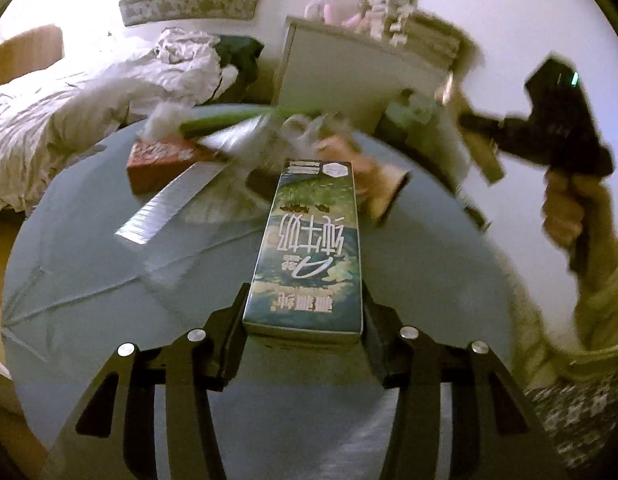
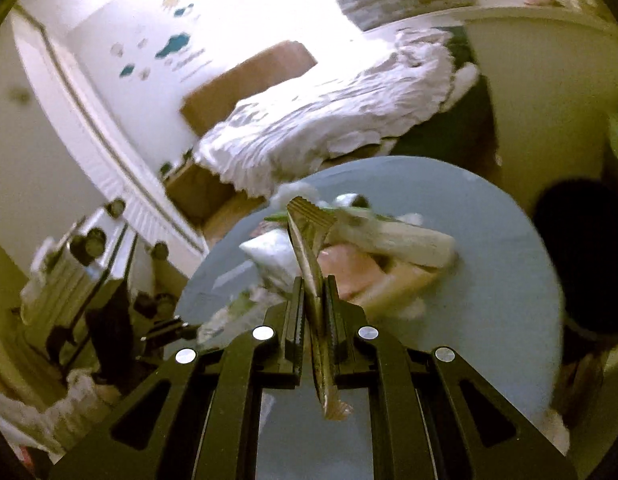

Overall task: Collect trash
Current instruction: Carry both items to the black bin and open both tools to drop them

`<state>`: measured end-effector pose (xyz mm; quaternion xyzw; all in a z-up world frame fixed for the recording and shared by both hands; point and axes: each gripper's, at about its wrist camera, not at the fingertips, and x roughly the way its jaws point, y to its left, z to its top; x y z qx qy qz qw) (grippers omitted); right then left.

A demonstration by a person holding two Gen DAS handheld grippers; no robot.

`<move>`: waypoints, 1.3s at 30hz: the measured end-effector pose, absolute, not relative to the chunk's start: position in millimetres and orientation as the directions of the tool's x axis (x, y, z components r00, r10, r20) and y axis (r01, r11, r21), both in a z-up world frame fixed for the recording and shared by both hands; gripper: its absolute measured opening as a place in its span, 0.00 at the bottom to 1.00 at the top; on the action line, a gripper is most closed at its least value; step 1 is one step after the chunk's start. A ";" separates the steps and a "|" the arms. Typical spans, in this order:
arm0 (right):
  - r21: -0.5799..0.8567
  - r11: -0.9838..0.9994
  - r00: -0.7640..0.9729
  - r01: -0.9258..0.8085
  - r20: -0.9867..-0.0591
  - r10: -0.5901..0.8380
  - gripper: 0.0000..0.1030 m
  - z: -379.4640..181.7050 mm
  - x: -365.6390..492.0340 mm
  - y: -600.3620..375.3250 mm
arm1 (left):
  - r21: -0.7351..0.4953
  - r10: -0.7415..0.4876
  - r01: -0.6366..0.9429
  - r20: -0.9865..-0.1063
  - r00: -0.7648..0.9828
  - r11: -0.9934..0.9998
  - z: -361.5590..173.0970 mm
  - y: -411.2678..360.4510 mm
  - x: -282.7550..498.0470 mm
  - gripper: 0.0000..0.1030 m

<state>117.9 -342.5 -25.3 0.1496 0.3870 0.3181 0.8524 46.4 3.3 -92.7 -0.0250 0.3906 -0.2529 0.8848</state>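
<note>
My left gripper (image 1: 305, 320) is shut on a tall blue-green milk carton (image 1: 313, 240), whose sides sit against both pads above the round grey table (image 1: 89, 280). More trash lies at the table's far side: a red box (image 1: 161, 160), a silver wrapper (image 1: 169, 204), a green wrapper (image 1: 217, 122) and a pinkish packet (image 1: 373, 184). At the right a hand holds my right gripper (image 1: 469, 124) up off the table. That right gripper (image 2: 313, 292) is shut on a flat brownish foil wrapper (image 2: 309, 240), standing on edge between its pads over the table (image 2: 489, 280).
A bed with crumpled white bedding (image 1: 69, 108) lies beyond the table at left. A white cabinet (image 1: 349, 68) topped with plush toys stands behind it. A wheeled suitcase (image 2: 81, 264) stands left of the table, and a dark round object (image 2: 581, 248) sits at its right edge.
</note>
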 end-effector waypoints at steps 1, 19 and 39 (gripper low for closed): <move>0.536 0.741 0.511 -0.404 -0.540 0.669 0.10 -27.0 114.5 -358.5 | -0.241 -0.470 0.431 -0.671 0.573 0.869 -87.1 -2.3 42.6 0.47; 0.761 0.640 0.788 0.103 -0.455 0.415 0.10 -114.9 189.6 -573.5 | -0.341 -0.666 0.611 -0.599 0.445 0.715 -42.5 -238.1 164.4 0.47; 0.729 0.636 0.725 0.252 -0.578 0.375 0.10 -190.4 237.2 -616.8 | -0.313 -0.516 0.518 -0.799 0.310 0.796 -128.1 -363.7 277.0 0.47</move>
